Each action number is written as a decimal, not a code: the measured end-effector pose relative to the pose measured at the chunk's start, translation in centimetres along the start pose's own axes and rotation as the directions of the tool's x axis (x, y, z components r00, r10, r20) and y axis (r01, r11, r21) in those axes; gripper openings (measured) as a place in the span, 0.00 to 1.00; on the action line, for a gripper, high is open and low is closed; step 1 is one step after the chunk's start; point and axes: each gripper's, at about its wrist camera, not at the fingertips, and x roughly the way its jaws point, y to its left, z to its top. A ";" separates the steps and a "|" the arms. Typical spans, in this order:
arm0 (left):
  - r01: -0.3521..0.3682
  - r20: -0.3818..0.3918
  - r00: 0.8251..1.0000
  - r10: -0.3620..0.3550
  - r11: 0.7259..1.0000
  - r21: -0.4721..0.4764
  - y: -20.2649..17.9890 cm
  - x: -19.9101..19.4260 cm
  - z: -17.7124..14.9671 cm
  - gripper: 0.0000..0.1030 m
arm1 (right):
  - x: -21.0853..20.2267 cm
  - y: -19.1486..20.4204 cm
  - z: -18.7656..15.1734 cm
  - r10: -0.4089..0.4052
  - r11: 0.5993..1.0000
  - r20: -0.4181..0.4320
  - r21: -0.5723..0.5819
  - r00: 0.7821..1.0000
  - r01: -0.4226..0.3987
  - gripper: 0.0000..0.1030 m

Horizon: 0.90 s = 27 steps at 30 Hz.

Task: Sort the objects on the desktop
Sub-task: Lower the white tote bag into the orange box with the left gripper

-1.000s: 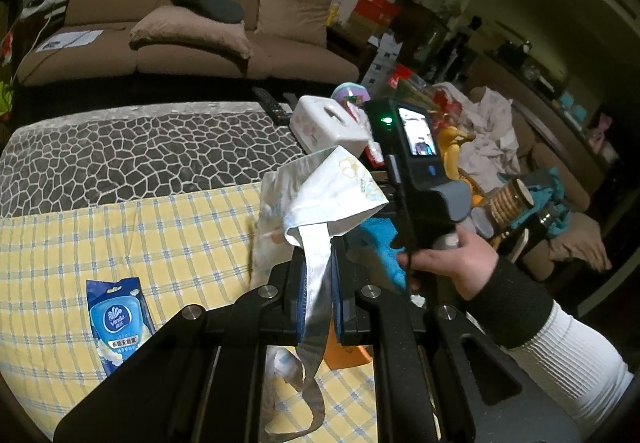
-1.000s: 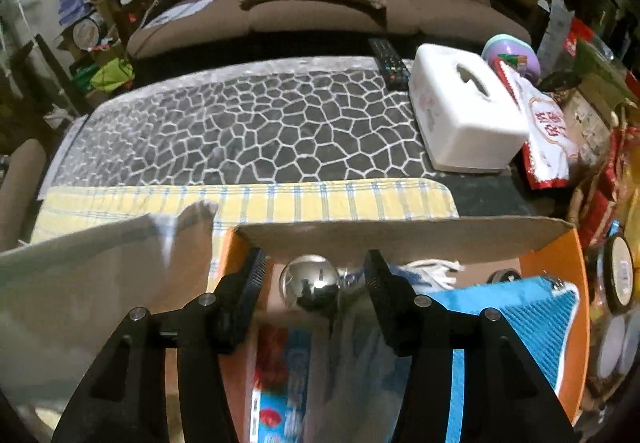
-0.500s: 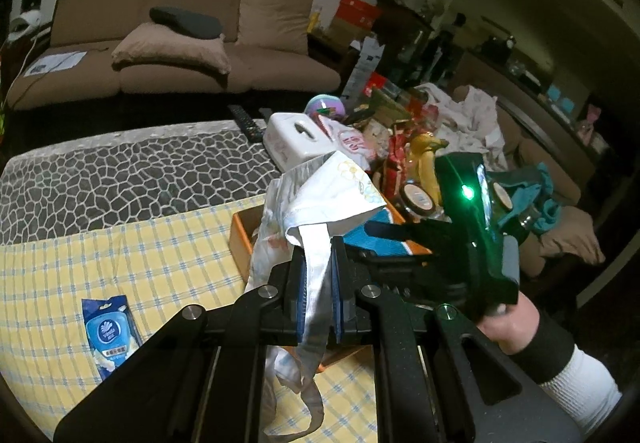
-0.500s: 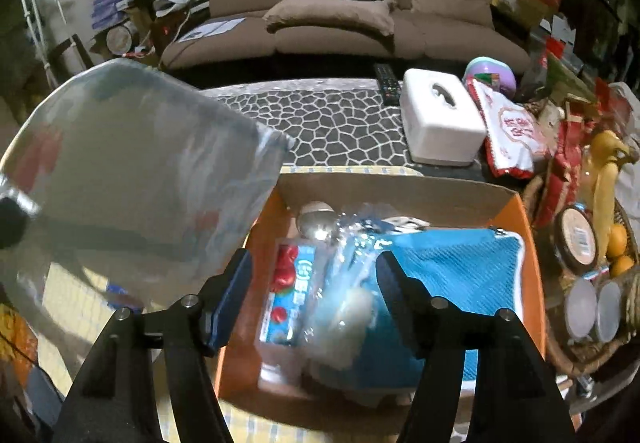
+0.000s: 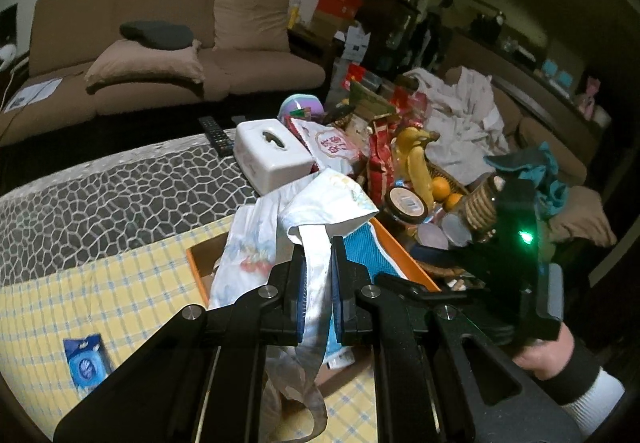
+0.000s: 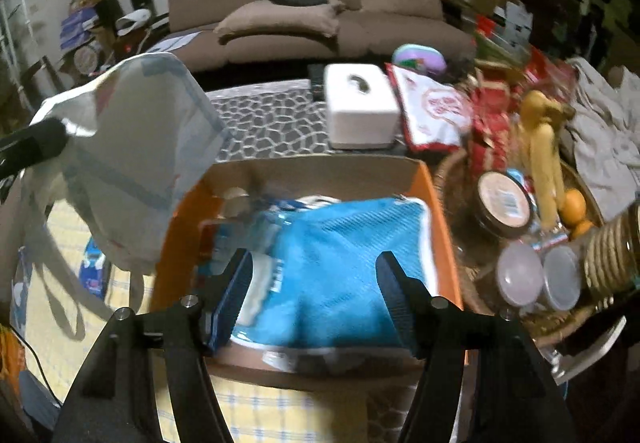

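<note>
Orange cardboard box: holds a blue mesh pouch and packets. Behind it, a white tissue box; to its right, a fruit basket. Left gripper pinches a white plastic bag that hangs over the box's left side, raised higher than a second ago. Right gripper, spread and empty, has drawn back above the pouch.

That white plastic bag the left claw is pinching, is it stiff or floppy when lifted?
Probably floppy: the plastic bag folds over the left gripper and its handle loop dangles below. Likely light, since a thin pinch holds it. Perhaps slippery, being glossy.
</note>
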 end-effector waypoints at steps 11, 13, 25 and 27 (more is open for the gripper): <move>0.017 -0.094 0.995 -0.016 1.000 0.006 -3.2 9.4 -0.2 0.09 | 1.3 -5.9 -2.2 -0.026 0.996 -0.037 0.085 0.999 0.029 0.64; 0.022 -0.111 0.994 -0.022 1.000 0.005 -3.6 10.8 -0.7 0.09 | 1.7 -6.7 -2.6 -0.015 0.995 -0.045 0.095 0.999 0.019 0.64; 0.086 -0.190 0.977 -0.094 0.995 -0.048 -4.6 15.4 -2.7 0.63 | 3.1 -9.2 -4.5 0.009 0.987 -0.068 0.159 0.998 0.002 0.64; 0.087 -0.185 0.978 -0.094 0.995 -0.046 -3.9 14.4 -2.6 0.63 | 3.4 -9.1 -4.5 0.016 0.986 -0.070 0.165 0.997 -0.004 0.64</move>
